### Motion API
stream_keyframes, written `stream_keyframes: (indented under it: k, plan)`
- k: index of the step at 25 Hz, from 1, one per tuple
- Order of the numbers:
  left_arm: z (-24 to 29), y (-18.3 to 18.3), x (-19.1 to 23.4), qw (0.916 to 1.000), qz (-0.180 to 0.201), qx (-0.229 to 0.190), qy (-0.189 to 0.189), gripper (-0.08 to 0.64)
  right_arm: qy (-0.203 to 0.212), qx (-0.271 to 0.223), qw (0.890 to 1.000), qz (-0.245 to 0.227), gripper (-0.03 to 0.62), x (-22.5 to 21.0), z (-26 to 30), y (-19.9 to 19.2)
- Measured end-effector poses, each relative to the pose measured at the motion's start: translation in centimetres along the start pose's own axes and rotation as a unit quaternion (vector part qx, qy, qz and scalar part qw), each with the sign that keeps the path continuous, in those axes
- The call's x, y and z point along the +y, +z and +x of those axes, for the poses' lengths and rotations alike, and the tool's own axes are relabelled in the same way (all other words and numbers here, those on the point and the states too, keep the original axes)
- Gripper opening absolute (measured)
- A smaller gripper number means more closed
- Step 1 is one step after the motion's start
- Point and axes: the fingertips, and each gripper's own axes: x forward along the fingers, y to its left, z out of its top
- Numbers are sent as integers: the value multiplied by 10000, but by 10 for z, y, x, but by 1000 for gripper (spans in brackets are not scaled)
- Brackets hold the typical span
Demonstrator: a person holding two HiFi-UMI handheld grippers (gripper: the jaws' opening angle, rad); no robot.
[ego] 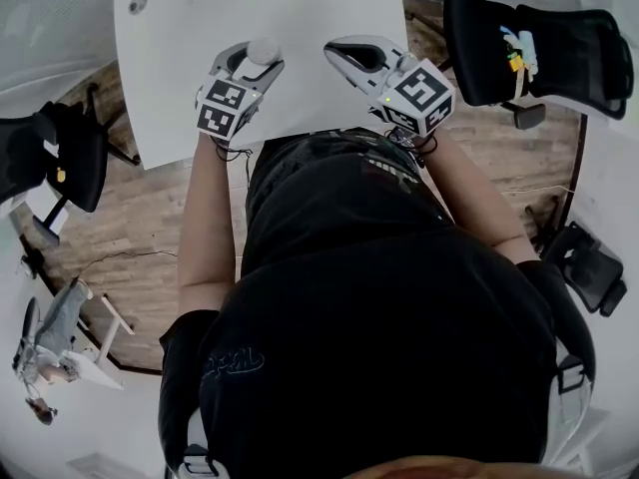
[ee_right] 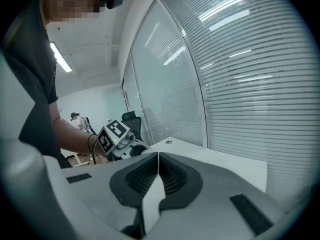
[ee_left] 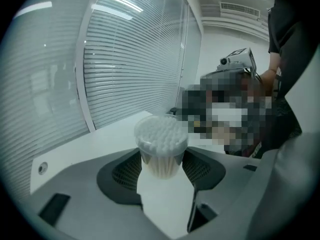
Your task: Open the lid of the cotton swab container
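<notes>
Left gripper (ego: 250, 68) is gripping the cotton swab container (ee_left: 161, 146) by its lower body, jaws standing wide around it and holding it upright over the white table (ego: 200, 28); right gripper (ee_right: 158, 159) is sitting alongside with jaws closed on nothing. Container is looking like light, thin clear plastic, smooth and probably slippery, so I'm guessing a hard squeeze is going to flex the wall; the lid (ee_left: 161, 133) is looking still on, so I'm suggesting taking it at the rim, above the left pads.
</notes>
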Motion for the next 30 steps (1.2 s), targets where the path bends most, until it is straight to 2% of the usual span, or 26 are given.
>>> stream_keyframes:
  k: [5,16,23,30]
  plan:
    - [-4,10,-25,9999,123,57,-46,265,113,-57,9999,-97,25,5,-14,-2]
    - [-11,31,-68,9996,125,-111,-214,265,318,-81,9991,-256,25,10,-34,-9]
    - [-17,36,-89,9993,198,-56,-326,265,661,30,9961,-575,25,22,-39,-10]
    - [-23,47,-102,9981,448,-16,-431,265,1086,207,9911,-744,26,33,-36,-4]
